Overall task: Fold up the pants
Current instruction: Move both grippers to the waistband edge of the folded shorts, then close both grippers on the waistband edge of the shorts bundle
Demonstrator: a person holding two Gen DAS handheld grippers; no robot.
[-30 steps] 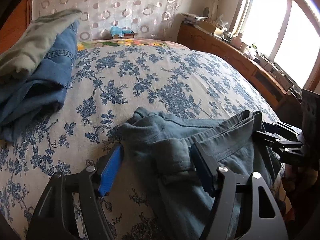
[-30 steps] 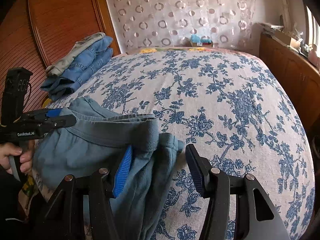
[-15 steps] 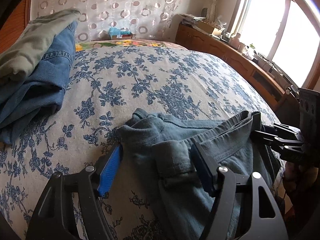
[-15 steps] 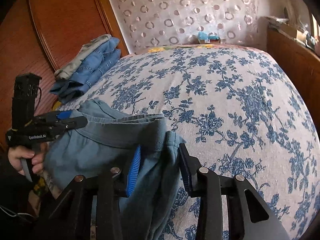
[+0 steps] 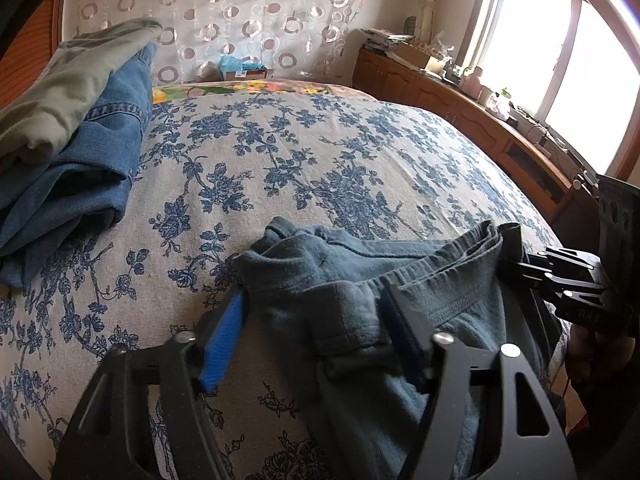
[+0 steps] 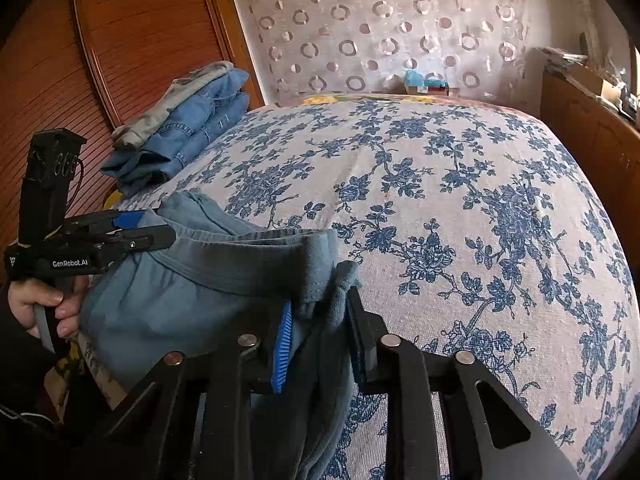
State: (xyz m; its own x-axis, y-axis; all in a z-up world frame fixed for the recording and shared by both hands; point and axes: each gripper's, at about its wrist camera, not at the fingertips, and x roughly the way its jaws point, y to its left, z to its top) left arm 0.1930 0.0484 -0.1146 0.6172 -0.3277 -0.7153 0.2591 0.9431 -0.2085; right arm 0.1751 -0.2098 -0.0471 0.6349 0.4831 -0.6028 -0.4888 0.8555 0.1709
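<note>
Through the left wrist camera I see my left gripper (image 5: 316, 320) has just been narrowing, half open now around the waistband corner of the grey-blue pants (image 5: 360, 280), which lie bunched at the near edge of the bed (image 5: 280, 152); its pads flank the cloth, and I doubt they are pinching yet. Through the right wrist camera, my right gripper (image 6: 318, 330) has just been closing and now stands narrow, its pads squeezing the other waistband corner. With both corners nearly secured, I judge the pants almost ready to lift and spread.
</note>
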